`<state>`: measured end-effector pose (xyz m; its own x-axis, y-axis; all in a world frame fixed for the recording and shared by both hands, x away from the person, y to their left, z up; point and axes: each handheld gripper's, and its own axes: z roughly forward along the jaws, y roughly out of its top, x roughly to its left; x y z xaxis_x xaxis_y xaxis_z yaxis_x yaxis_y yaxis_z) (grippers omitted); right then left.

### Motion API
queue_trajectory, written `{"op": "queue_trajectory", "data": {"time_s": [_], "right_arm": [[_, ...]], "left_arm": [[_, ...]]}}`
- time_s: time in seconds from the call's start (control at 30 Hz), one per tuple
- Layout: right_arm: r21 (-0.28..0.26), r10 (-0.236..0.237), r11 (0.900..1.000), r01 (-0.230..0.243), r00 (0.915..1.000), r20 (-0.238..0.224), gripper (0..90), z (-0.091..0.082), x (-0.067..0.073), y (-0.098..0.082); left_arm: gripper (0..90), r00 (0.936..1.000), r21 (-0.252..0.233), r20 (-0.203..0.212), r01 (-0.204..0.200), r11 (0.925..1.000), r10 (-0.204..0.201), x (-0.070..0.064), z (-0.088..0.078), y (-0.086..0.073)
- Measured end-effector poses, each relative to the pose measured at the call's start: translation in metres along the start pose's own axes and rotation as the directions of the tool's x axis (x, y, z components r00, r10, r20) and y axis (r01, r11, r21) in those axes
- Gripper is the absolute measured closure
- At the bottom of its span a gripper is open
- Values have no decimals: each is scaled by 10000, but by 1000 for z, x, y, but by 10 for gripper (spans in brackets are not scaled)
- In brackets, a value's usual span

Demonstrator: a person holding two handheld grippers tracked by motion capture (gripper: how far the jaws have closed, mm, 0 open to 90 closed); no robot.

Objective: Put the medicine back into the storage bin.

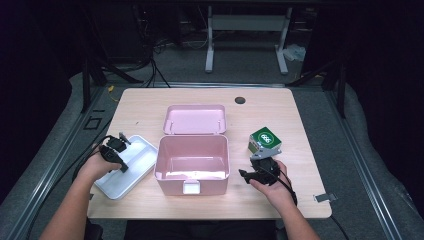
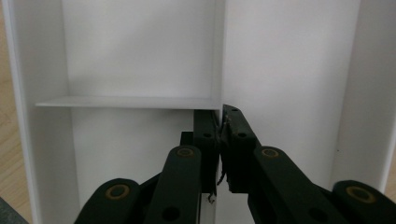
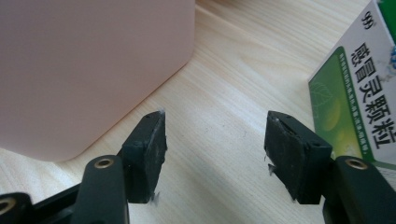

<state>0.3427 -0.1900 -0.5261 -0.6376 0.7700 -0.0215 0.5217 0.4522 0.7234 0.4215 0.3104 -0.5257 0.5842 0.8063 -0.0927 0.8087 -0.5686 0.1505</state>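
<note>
1. A pink plastic box (image 1: 192,165) is being kept at the middle of the light wooden table (image 1: 150,102), its hinged lid (image 1: 195,119) lying open behind it.
2. A white divided plastic tray (image 1: 131,161) is being kept just left of the box.
3. A green-and-white cardboard carton (image 1: 264,139) is being kept to the box's right, apart from it.

One pink box (image 1: 192,166) (lid open), one white tray (image 1: 131,165), one green carton (image 1: 264,140)

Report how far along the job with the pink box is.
Done: the pink box stands open and empty, its white tray out on the table beside it. In hand: the left gripper straddles the tray's divider; whether it presses is unclear. The right gripper sits open beside the green carton. Left, probably: carton and tray into the box, lid shut.
</note>
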Motion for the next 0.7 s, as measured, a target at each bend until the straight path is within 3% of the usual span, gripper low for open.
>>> {"op": "queue_trajectory", "data": {"time_s": [0.13,0.27,0.3,0.33,0.37,0.43,0.6,0.7], "right_arm": [[-76,-153,9999,153,9998,95,383,-6,0,6],[-134,-303,9994,305,9995,129,357,-19,-2,20],[270,-382,9989,384,9993,-53,323,-22,-6,29],[270,-382,9989,384,9993,-53,323,-22,-6,29],[855,-829,9930,819,9965,84,284,-23,-11,35],[1133,-928,9895,898,9955,214,269,-23,-13,37],[1817,-732,9817,574,9940,816,191,-27,-35,53],[2426,-651,9694,384,9925,1030,147,-25,-48,63]], "left_arm": [[772,9998,-330,182,114,9994,-108,0,0,-5],[670,9985,-763,501,279,9967,-241,1,-1,-10],[633,9982,-836,546,280,9961,-235,1,-1,-11],[625,9982,-836,546,280,9961,-235,1,-1,-11],[612,9985,-926,495,256,9954,-211,2,-1,-13],[593,9990,-939,421,188,9954,-149,2,-1,-14],[493,9996,-1491,160,251,9885,-230,4,-9,-22],[470,9996,-1684,95,287,9853,-275,4,-14,-25]]}}
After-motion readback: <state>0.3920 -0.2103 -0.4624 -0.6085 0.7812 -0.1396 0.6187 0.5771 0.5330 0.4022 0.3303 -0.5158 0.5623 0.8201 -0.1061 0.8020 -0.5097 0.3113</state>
